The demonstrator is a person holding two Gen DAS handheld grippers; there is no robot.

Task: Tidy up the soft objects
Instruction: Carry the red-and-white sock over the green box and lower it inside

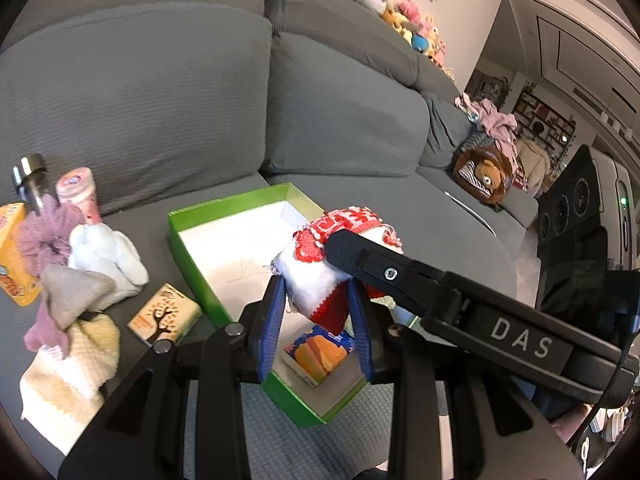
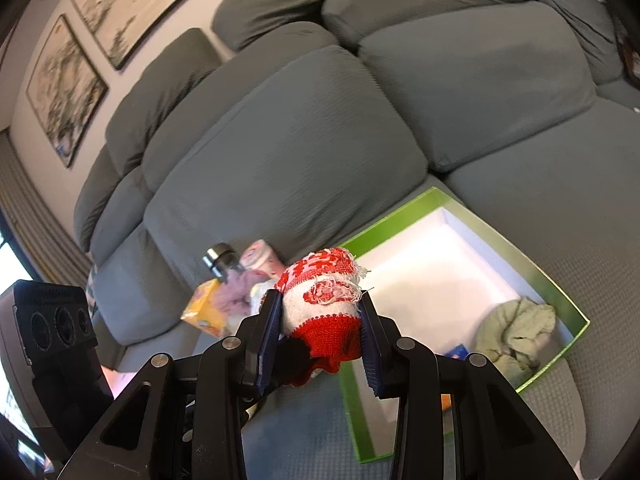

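A rolled red-and-white knitted cloth [image 1: 348,220] hangs over the green box [image 1: 188,236], and both grippers grip it. My left gripper [image 1: 316,282] is shut on its white and red lower part. A black finger [image 1: 400,276] of the right gripper reaches in from the right and lies against the cloth. In the right wrist view my right gripper [image 2: 320,296] is shut on the same cloth [image 2: 320,276], above the near left corner of the box [image 2: 400,216]. A pale green cloth [image 2: 516,332] and a blue-and-orange packet [image 1: 316,352] lie inside the box.
Left of the box on the grey sofa seat [image 1: 132,220] lie a purple fuzzy cloth [image 1: 44,232], a white sock [image 1: 108,256], a grey cloth [image 1: 76,292], a cream towel [image 1: 72,364], an orange carton [image 1: 12,256], a bottle [image 1: 32,184], a pink tube [image 1: 78,192] and a small tree-print box [image 1: 164,316]. Plush toys [image 1: 484,176] sit far right.
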